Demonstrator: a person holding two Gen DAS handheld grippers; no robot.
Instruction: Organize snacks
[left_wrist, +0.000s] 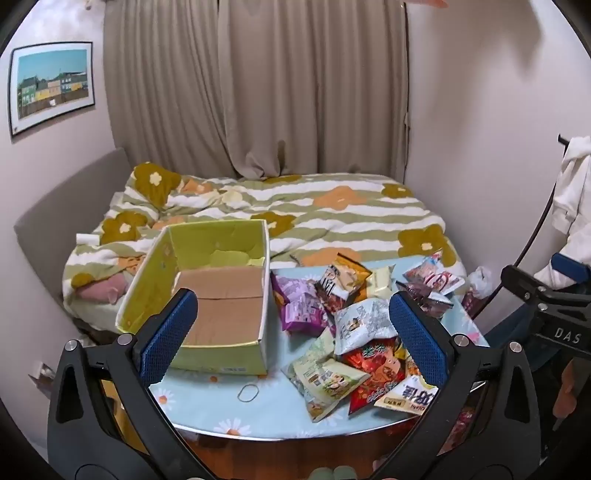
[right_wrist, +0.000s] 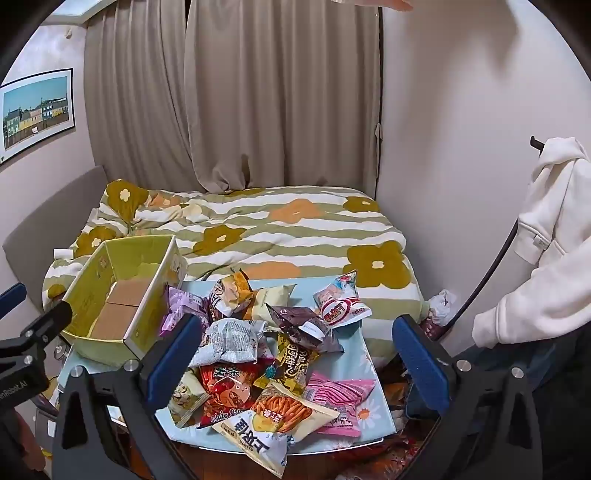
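Only the right wrist view shows the pink packet (right_wrist: 334, 400) among the snacks.

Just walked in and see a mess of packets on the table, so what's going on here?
A person is about to sort snacks with a hand-held gripper in each hand. The left gripper and the right gripper are both open and empty, hovering over the table. A pile of snack packets lies loose on the table. The cardboard box beside the pile has nothing in it, so no packet has gone in yet. A rubber band lies in front of the box.
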